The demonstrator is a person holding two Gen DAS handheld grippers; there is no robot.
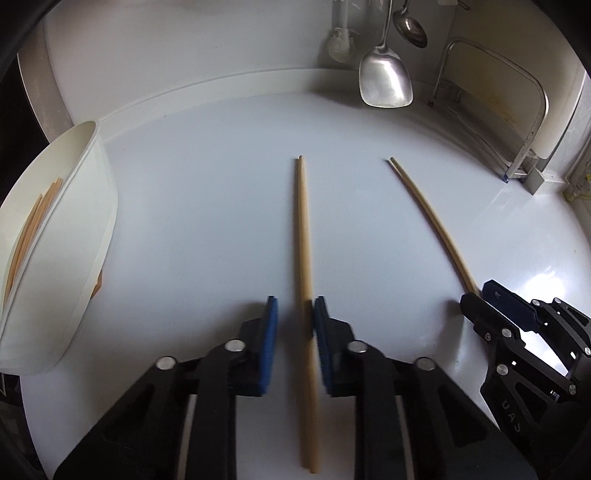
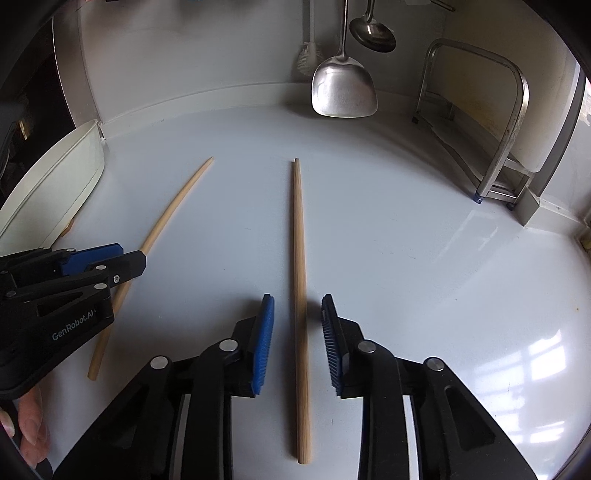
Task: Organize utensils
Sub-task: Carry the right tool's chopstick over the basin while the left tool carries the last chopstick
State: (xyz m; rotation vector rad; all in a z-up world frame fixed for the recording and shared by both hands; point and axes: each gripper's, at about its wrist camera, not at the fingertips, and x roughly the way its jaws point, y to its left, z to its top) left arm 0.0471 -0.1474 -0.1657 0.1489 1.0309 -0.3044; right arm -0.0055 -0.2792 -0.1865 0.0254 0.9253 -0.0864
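Two wooden chopsticks lie on the white counter. In the left wrist view one chopstick (image 1: 303,258) runs between the blue pads of my left gripper (image 1: 294,306), which is open around it. The other chopstick (image 1: 428,218) lies to the right and reaches my right gripper (image 1: 480,299). In the right wrist view that chopstick (image 2: 299,280) lies between the pads of my open right gripper (image 2: 297,306), with a gap on both sides. The left chopstick (image 2: 173,206) passes under my left gripper (image 2: 125,258). A white container (image 1: 92,206) at the left holds several chopsticks (image 1: 33,225).
A metal spatula (image 1: 386,79), a ladle (image 1: 410,27) and a white brush (image 1: 341,40) hang on the back wall. A metal rack (image 1: 517,122) stands at the back right. The container also shows in the right wrist view (image 2: 55,188).
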